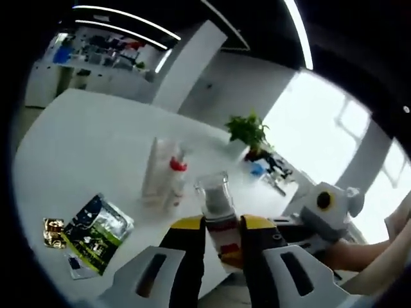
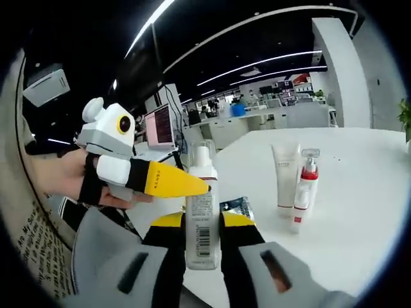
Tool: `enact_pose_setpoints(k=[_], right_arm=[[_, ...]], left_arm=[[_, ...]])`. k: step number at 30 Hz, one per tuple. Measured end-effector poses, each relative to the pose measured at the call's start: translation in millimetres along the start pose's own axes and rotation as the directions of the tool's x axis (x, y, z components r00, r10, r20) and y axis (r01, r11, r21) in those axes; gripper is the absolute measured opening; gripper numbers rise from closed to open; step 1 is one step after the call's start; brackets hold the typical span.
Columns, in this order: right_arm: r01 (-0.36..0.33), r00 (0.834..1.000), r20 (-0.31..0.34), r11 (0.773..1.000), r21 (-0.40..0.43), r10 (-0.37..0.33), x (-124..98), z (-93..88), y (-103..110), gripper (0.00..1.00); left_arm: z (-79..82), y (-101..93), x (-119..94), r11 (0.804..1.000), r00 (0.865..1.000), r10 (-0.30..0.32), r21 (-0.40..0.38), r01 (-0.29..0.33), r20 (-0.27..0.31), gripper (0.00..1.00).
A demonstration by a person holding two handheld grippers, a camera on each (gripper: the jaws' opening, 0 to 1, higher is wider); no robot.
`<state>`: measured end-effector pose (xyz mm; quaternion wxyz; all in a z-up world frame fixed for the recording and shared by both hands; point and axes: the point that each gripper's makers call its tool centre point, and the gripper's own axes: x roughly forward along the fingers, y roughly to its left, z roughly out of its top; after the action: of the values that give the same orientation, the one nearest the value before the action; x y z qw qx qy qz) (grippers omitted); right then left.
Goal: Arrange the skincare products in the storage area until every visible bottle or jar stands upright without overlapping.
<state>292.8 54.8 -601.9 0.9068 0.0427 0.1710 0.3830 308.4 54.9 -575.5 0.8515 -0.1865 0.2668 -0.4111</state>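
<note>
Both claws, left (image 1: 220,239) and right (image 2: 201,239), clamp one clear-capped white pump bottle (image 2: 202,212) above round white table (image 2: 359,192); tube and red-collared bottle stand beyond.

The left gripper (image 1: 221,247) has two dark jaws capped with yellow pads at the tips, rising from broad pale-grey shells, each shell cut by a dark oblong slot. The right gripper (image 2: 201,247) is built the same way — black jaws, yellow tips, grey housings with slanted dark slots.

Seen from the right gripper view, the left gripper (image 2: 192,186) shows a white blocky body with rounded knobs on top, and a yellow finger tapering to a point beyond a black band. The hand (image 2: 90,186) gripping it wears a black fingerless glove — the forearm is bare.
</note>
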Motion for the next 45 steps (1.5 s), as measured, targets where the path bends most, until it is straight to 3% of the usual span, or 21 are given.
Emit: enact_pose_setpoints(k=[4, 7, 11, 14, 15, 18, 22, 26, 35, 42, 44, 45], right_arm=[[-0.030, 1.000, -0.006, 0.999, -0.015, 0.030, -1.8, 1.5, -3.0, 0.19], [-0.099, 0.995, 0.009, 0.995, -0.008, 0.099, -4.9, 5.8, 0.2, 0.19], [-0.244, 0.969, 0.042, 0.969, 0.026, 0.243, -12.8, 12.3, 9.3, 0.19], [-0.351, 0.936, 0.048, 0.935, 0.052, 0.349, -20.2, 13.8, 16.5, 0.19], [-0.395, 0.918, 0.053, 0.917, 0.061, 0.392, -23.2, 15.4, 20.1, 0.19], [-0.475, 0.879, 0.074, 0.876, 0.085, 0.470, -29.9, 20.1, 26.1, 0.19], [-0.565, 0.825, 0.124, 0.815, 0.128, 0.552, -39.2, 29.8, 32.2, 0.19], [-0.618, 0.786, 0.138, 0.777, 0.124, 0.603, -45.5, 33.5, 36.2, 0.19], [-0.668, 0.744, 0.057, 0.743, 0.045, 0.666, -54.4, 33.4, 41.4, 0.19], [-0.670, 0.742, 0.000, 0.742, -0.022, 0.670, -50.2, 37.9, 49.0, 0.19], [-0.664, 0.748, -0.007, 0.747, -0.032, 0.664, -48.2, 37.7, 47.0, 0.19], [-0.652, 0.758, -0.011, 0.757, -0.047, 0.652, -45.9, 37.1, 43.8, 0.19]], left_arm=[[2.8, -8.5, 1.6, 0.995, 1.000, -0.005, 0.095, 0.007, -0.020, 0.17], [4.6, -18.6, 1.1, 0.989, 0.999, -0.031, 0.142, 0.036, -0.037, 0.18], [6.1, -30.6, -0.3, 0.960, 0.993, -0.084, 0.260, 0.102, -0.079, 0.20], [4.4, -39.2, -2.6, 0.939, 0.981, -0.149, 0.292, 0.181, -0.128, 0.21], [4.5, -41.9, -3.3, 0.932, 0.976, -0.170, 0.299, 0.204, -0.138, 0.22], [6.1, -53.2, -8.1, 0.900, 0.953, -0.242, 0.324, 0.290, -0.181, 0.22], [10.9, -63.9, -14.1, 0.862, 0.930, -0.297, 0.358, 0.359, -0.218, 0.21], [12.1, -72.7, -17.6, 0.830, 0.907, -0.341, 0.374, 0.414, -0.247, 0.20], [7.7, -82.7, -21.1, 0.777, 0.859, -0.397, 0.381, 0.502, -0.322, 0.19], [11.4, -87.3, -22.1, 0.753, 0.834, -0.423, 0.374, 0.541, -0.354, 0.18], [11.6, -85.4, -21.7, 0.745, 0.835, -0.409, 0.394, 0.538, -0.368, 0.18], [11.9, -83.0, -20.4, 0.746, 0.841, -0.393, 0.406, 0.528, -0.373, 0.17]])
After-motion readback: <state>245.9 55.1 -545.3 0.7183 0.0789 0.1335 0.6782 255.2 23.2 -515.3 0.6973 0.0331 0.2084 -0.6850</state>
